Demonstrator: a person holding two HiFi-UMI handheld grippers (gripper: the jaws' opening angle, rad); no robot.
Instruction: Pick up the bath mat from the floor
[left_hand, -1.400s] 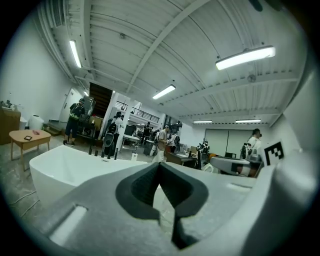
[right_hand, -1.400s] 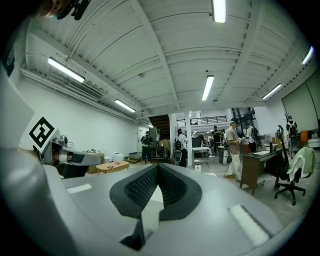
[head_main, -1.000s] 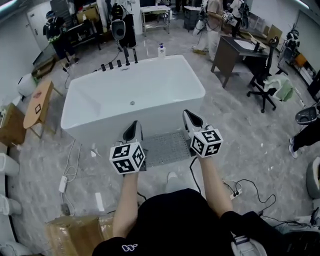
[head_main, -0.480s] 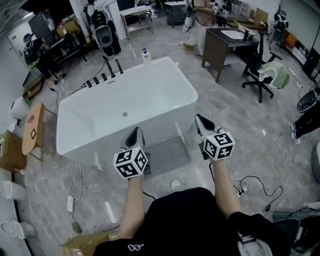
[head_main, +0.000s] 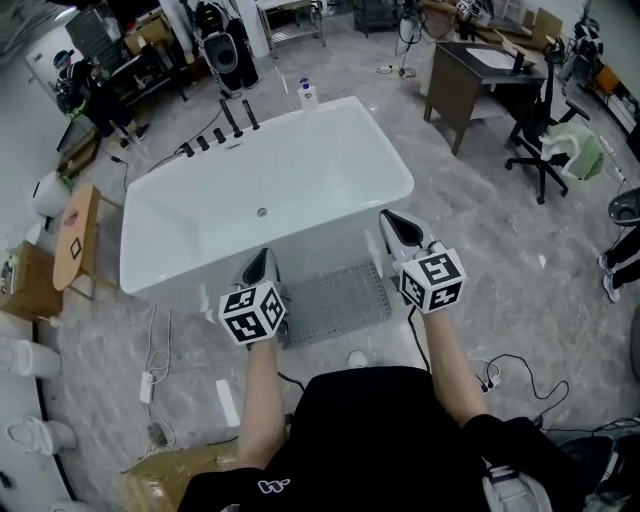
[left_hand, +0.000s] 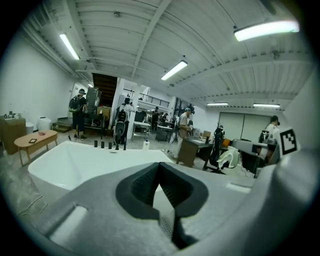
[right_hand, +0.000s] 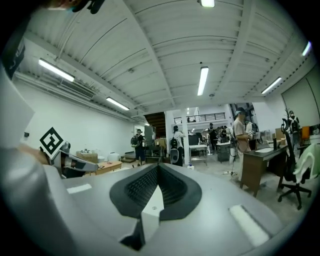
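A grey perforated bath mat lies flat on the floor beside the near wall of the white bathtub. My left gripper hangs above the mat's left edge, shut and holding nothing. At the mat's right side my right gripper is raised, shut and holding nothing too. In the left gripper view the closed jaws point over the tub, and a strip of the mat shows between them. The right gripper view looks level across the hall.
A soap bottle and black taps stand on the tub's far rim. A dark desk and an office chair are at the right. Cables and a power strip lie on the floor; a wooden side table stands left.
The head view has swung a little and the tub sits slightly further right in it. Both grippers stay raised and shut over the mat's two sides.
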